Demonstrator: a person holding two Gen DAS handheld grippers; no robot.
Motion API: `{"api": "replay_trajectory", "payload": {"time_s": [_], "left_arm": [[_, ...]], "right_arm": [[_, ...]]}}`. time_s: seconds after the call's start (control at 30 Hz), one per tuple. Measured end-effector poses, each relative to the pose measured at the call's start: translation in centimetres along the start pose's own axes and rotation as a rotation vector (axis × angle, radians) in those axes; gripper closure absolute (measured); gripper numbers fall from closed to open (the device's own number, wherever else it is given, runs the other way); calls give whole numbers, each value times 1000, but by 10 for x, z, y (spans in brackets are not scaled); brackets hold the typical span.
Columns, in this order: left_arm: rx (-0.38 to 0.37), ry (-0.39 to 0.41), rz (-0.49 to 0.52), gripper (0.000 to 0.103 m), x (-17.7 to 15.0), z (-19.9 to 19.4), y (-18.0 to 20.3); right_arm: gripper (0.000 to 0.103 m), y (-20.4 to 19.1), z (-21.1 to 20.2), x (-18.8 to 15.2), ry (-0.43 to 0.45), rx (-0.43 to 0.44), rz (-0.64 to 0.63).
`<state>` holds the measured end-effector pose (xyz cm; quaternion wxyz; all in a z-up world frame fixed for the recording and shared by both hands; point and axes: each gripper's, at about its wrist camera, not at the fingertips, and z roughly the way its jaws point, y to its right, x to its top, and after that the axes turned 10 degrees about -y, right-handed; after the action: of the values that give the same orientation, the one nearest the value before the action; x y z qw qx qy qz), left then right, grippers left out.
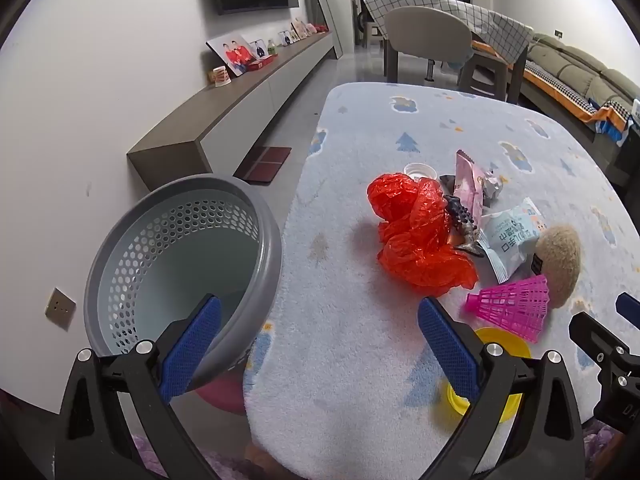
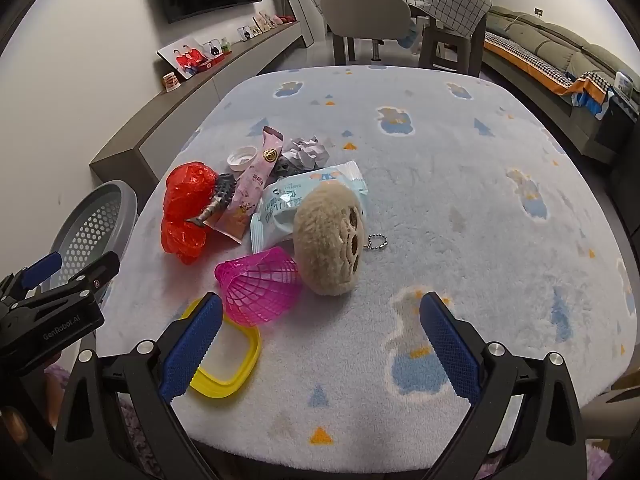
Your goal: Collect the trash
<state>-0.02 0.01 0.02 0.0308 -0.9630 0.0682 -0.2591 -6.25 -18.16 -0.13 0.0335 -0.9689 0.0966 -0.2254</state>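
Living room, pale wall with a low shelf of photos on the left, a chair and a checked-cloth table at the far end, a sofa far right.

Surface: fluffy pale-blue blanket with tree and cloud prints.

Bin: grey perforated basket, off the blanket's left edge, tilted with its mouth toward the camera; nothing visible inside.

Items, clustered on the blanket's near left part:
- red bag, crumpled, leftmost of the pile.
- dark toy, lying on the bag's right side.
- white cap, just beyond the bag.
- pink wrapper, leaning over the toy.
- paper ball, crumpled, far side of the pile.
- wipes pack, pale blue, partly under the plush.
- plush, tan and round, with a bead chain at its right.
- pink shuttlecock, on its side, touching the plush.
- yellow lid, nearest, beside the shuttlecock.

Tools:
- left gripper, jaws spread wide, nothing between them, tilted down over the blanket's left edge next to the basket.
- right gripper, jaws spread wide, holding nothing, tilted down over the near blanket; its left finger overlaps the lid in view.
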Motion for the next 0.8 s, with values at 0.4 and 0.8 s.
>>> {"api": "replay_trajectory", "payload": {"time_s": [0.4, 0.8], "left_arm": [[8, 1, 7, 6, 0, -1, 0], [15, 0, 9, 6, 0, -1, 0]], "right_arm": [[9, 0, -1, 0, 1, 3, 0], [9, 1, -4, 0, 6, 4, 3]]}}
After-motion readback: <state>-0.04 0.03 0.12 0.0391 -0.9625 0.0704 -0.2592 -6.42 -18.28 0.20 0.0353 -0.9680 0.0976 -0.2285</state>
